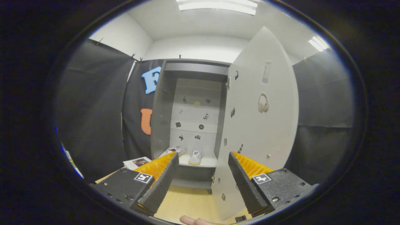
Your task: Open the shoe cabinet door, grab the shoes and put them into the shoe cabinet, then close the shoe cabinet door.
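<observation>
The grey shoe cabinet point(162, 109) stands straight ahead against the black cloth wall. Its white door point(262, 125) is swung wide open to the right and reaches toward me, its lower edge just beside the right finger. Two white shoes sit on the cabinet's bottom shelf: one point(196, 157) near the middle, the other point(175, 150) to its left, partly hidden behind the left finger. My gripper point(203, 167) is open with nothing between its fingers. The black and orange fingers point(162, 179) point at the cabinet's base, a short way back from it.
A pale wooden floor point(187, 203) lies between the fingers and the cabinet. A printed sheet point(137, 162) lies on the floor left of the cabinet. A person's fingertip point(193, 221) shows just below the fingers. Small stickers dot the cabinet's back panel and the door.
</observation>
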Motion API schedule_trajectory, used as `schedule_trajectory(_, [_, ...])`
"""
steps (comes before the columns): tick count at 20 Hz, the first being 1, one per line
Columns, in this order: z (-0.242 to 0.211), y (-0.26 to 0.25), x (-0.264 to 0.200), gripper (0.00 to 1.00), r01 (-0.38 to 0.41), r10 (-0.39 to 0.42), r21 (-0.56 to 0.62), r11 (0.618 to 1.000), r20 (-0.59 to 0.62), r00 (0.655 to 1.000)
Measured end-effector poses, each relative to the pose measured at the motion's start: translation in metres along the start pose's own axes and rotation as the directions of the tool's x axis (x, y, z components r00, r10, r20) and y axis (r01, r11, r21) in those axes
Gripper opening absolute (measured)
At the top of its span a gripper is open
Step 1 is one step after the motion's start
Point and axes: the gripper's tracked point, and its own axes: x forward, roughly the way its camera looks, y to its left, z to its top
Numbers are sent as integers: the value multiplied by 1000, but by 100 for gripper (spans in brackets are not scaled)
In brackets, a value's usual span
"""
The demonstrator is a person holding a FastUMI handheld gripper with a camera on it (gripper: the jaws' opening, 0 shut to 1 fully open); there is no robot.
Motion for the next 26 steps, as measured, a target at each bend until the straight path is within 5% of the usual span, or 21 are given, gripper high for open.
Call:
schedule_trajectory(12, [-29,-137,-62,100,73,-72,91,993,-14,997])
schedule_trajectory(20, [-51,-193,-36,100,121,-119,49,991,-36,992])
schedule_trajectory(26, [-74,-176,4,99,33,-28,59,998,-88,996])
